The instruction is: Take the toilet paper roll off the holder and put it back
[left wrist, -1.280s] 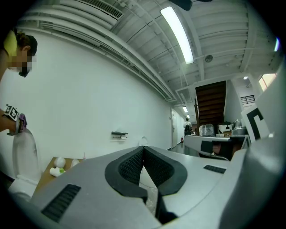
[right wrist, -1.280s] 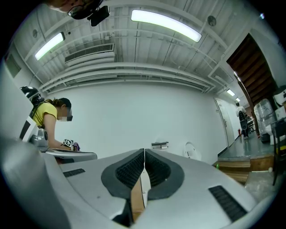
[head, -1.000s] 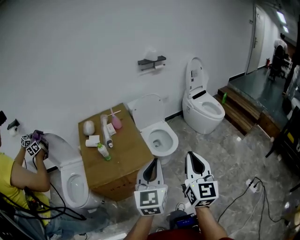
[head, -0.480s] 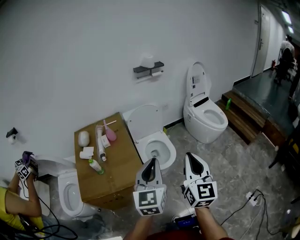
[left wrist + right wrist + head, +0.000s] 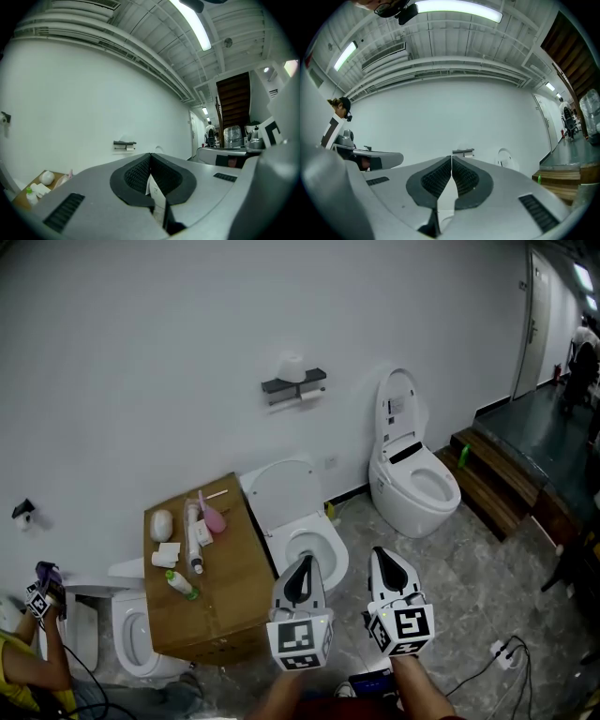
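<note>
The dark wall holder [image 5: 293, 385] hangs on the white wall above a toilet, with a white paper roll [image 5: 292, 367] on its top and another roll [image 5: 315, 393] hanging under it. Both grippers are far from it, held level and side by side low in the head view. My left gripper [image 5: 305, 561] is shut and empty. My right gripper [image 5: 380, 553] is shut and empty too. The holder [image 5: 124, 143] shows small and distant past the left gripper [image 5: 150, 154]. In the right gripper view the holder [image 5: 462, 152] sits just above the closed right gripper [image 5: 452, 157].
A cardboard box [image 5: 220, 592] with bottles and small items stands left of an open toilet [image 5: 305, 532]. Another toilet [image 5: 412, 482] is at right, a third [image 5: 131, 638] at lower left. A person [image 5: 37, 652] crouches there. Wooden steps [image 5: 497, 474] and floor cables [image 5: 497, 648] lie right.
The view has travelled: the box, toilets and crouching person slid left and down in the frame, and the holder sits slightly lower. Both grippers kept their place in the frame, still shut.
</note>
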{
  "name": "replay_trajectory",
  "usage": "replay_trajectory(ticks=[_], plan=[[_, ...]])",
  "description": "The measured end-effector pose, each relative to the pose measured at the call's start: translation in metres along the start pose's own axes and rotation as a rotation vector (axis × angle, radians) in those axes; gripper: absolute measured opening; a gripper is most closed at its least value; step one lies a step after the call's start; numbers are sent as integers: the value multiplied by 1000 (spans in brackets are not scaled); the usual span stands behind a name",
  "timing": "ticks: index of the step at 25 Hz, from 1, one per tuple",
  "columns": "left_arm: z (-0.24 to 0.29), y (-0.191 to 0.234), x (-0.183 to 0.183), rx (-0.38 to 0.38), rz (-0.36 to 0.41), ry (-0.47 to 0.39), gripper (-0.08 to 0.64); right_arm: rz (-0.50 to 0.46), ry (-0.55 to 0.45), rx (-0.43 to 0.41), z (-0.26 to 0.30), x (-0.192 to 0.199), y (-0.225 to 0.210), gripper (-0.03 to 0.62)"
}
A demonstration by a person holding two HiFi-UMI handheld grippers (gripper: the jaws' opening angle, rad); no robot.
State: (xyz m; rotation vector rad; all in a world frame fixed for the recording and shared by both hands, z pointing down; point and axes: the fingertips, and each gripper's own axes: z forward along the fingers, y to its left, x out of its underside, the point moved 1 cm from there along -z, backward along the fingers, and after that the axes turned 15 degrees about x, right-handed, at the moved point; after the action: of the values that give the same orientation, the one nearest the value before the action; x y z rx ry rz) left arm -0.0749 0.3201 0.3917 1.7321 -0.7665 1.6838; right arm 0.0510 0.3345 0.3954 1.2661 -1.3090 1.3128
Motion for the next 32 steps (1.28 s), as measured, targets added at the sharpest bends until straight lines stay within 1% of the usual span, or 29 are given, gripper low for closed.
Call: replay_trajectory(ticks=[6, 13, 18, 21, 28, 32], plan=[[31, 6, 9, -11, -5, 6, 11, -2, 16, -14, 29, 11, -13, 18], [92, 44, 24, -9, -29, 5, 11, -28, 27, -13, 100, 28, -18, 18], [153, 87, 26, 11, -39, -3, 11, -44, 25, 5, 172, 32, -20, 18], [189, 116, 23, 10, -43, -5, 11, -47, 27, 7, 217, 33, -19, 18], [270, 182, 19, 8, -36, 15, 11, -30, 35, 0, 320, 36, -10, 18], [306, 218, 17, 5, -35, 21, 11, -18, 46, -2, 371, 42, -4, 18]])
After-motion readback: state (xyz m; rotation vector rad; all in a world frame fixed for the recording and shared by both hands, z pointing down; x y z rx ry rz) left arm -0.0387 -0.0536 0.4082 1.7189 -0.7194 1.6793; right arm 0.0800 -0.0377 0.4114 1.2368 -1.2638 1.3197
